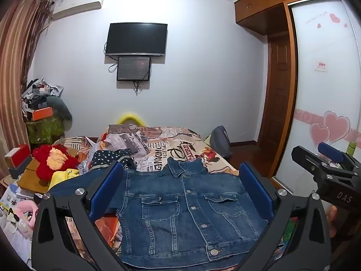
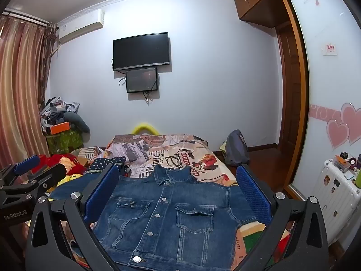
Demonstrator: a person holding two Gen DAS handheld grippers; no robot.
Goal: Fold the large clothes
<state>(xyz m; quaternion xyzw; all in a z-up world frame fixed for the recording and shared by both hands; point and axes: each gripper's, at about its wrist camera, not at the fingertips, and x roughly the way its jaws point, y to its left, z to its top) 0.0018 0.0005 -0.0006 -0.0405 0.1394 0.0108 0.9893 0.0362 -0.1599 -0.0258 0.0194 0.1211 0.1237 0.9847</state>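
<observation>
- Because the denim jacket (image 1: 180, 212) lay spread face up on the patterned bedspread (image 1: 171, 144), buttoned, with its collar (image 1: 185, 164) toward the far wall and its hem nearest us, we judged it ready for a first fold, with none yet made.
- We held the left gripper (image 1: 180, 192) above the near part of the jacket with its blue pads (image 1: 106, 189) spread wide and nothing between them, presumably so the whole front stayed in sight before we picked a grasp point.
- The right gripper (image 2: 178, 192) hung the same way, wide apart and empty, a little further toward the wardrobe (image 2: 327, 67) side; in the left wrist view it showed at the right edge, clear of the cloth.
- One sleeve (image 2: 74, 185) ran out toward the left side of the bed, while on the right the sleeve could not be made out clearly.
- The dotted garment (image 1: 108, 158) and the red plush toy (image 1: 54, 160) sat to the left, beyond the jacket, so we reckoned they would not hinder a fold.
- In our judgement, the next move called for a grip on each side, at shoulder or sleeve.
</observation>
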